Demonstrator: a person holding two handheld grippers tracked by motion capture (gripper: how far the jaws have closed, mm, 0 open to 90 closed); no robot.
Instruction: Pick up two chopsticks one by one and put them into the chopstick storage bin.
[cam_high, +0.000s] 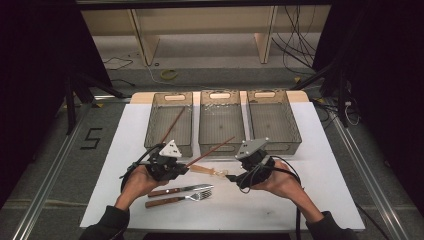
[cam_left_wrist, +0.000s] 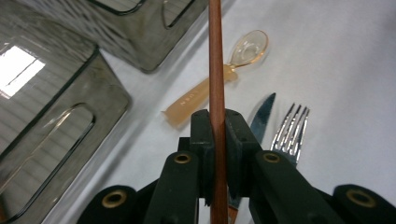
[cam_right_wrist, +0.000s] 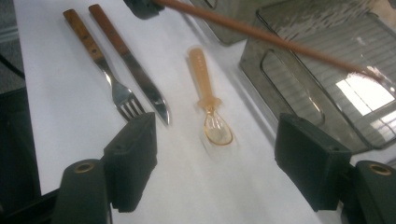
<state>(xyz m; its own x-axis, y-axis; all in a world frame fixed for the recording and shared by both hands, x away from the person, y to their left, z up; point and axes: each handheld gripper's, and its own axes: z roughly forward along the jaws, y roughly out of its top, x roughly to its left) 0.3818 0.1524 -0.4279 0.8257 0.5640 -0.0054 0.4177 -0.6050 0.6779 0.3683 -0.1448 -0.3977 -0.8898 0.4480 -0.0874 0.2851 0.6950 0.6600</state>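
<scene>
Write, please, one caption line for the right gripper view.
Open right gripper above an amber spoon, beside a fork and knife.

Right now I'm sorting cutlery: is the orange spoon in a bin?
No, the orange spoon lies on the white table beside the knife.

We take the amber spoon (cam_high: 209, 171) as landmark. The high view looks forward and down from above our side of the table (cam_high: 125, 200), far off, with the spoon at mid-frame and three bins (cam_high: 221, 122) beyond it. The left gripper view rides close and low, facing the spoon (cam_left_wrist: 219, 77) just ahead of its jaws. The right gripper view faces it (cam_right_wrist: 209, 100) from the opposite end, equally near. All three share the spoon, fork (cam_right_wrist: 105, 70) and knife (cam_right_wrist: 128, 60).
</scene>
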